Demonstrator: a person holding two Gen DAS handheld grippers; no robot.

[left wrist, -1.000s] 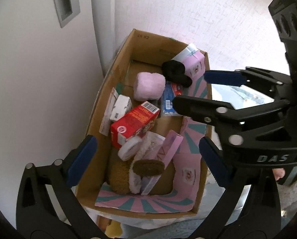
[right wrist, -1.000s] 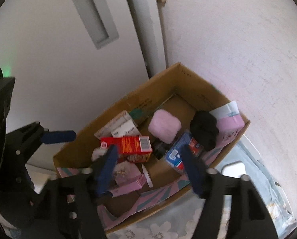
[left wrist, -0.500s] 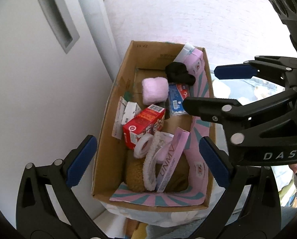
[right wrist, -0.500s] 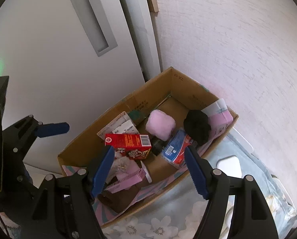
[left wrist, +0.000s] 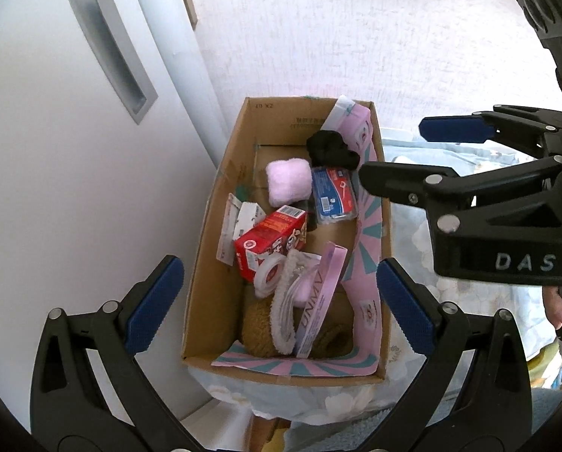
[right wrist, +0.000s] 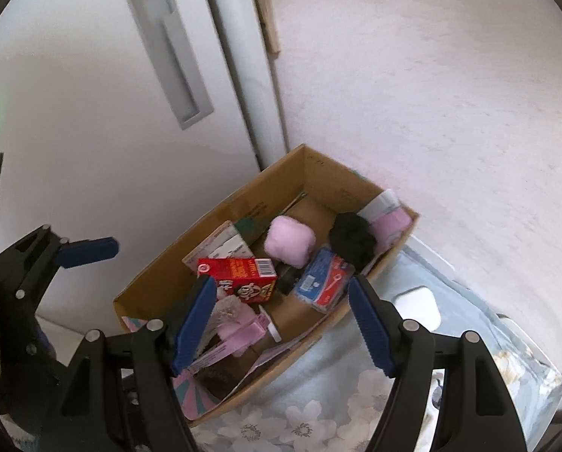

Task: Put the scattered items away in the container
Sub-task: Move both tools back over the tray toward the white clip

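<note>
An open cardboard box [left wrist: 209, 248] sits on a floral cloth [right wrist: 318, 406] against a white door, holding a red carton [left wrist: 269, 241], pink fluffy ball [left wrist: 287, 186], black cloth and blue packet. Left gripper [left wrist: 277, 305] and right gripper [right wrist: 281, 320] gape wide, empty. Both have pulled back from the box since earlier, so it looks smaller.

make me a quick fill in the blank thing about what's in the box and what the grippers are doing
1. The red carton lies inside the ____ box.
2. The fluffy pink ball sits beside a ____ packet with red print.
3. The left gripper and right gripper both have their jaws ____, holding nothing.
4. The black fabric bundle rests at the box's ____ end, away from the grippers.

Missing words: cardboard; blue; open; far
</note>
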